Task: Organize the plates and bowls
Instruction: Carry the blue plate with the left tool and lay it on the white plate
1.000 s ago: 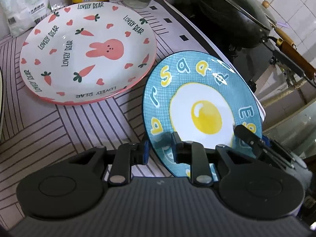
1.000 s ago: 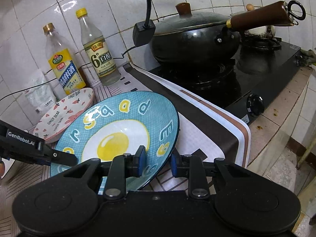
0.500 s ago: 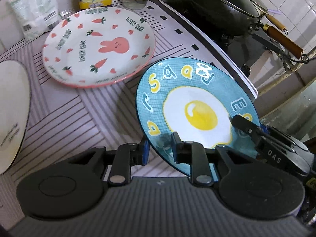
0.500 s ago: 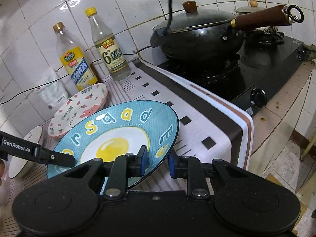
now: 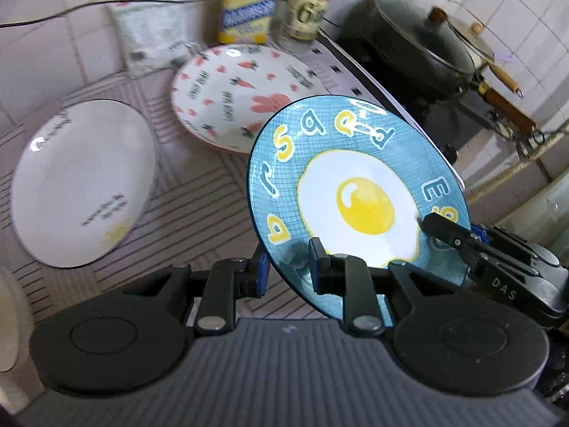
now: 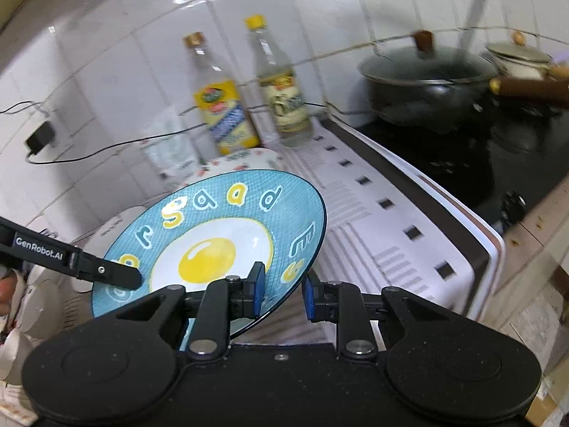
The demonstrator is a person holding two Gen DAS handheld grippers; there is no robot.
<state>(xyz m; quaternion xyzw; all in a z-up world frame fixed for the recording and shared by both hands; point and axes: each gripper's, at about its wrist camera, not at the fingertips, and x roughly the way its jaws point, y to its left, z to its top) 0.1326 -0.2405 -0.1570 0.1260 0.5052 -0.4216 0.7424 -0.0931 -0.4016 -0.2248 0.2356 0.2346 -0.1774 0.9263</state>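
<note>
**Egg plate held in both grippers above the worktop**

White-tiled walls back a kitchen worktop (image 5: 199,192) covered by a striped grey mat, with a lidded black wok (image 6: 426,82) on the stove at its right end. The round blue ceramic plate printed with a fried egg (image 5: 359,192) is off the surface, tilted, and held at two points of its rim. The left gripper (image 5: 287,267) is clamped on the near rim, one finger on the face and one behind. The right gripper (image 6: 282,290) likewise pinches the rim on its own side.

Beneath and beyond lie a round white plate with pink carrots and a rabbit (image 5: 242,96) towards the back edge, near a yellow-labelled oil bottle (image 6: 222,106) and a clear vinegar bottle (image 6: 281,96), and a plain white plate with a thin dark rim (image 5: 81,181) towards the left end.

Judging by the task, the step is carrying the egg plate to stack on another plate. To do it well, level the plate before lowering, move both grippers together so neither twists the rim, centre it over the chosen plate, and release only once it rests flat.
</note>
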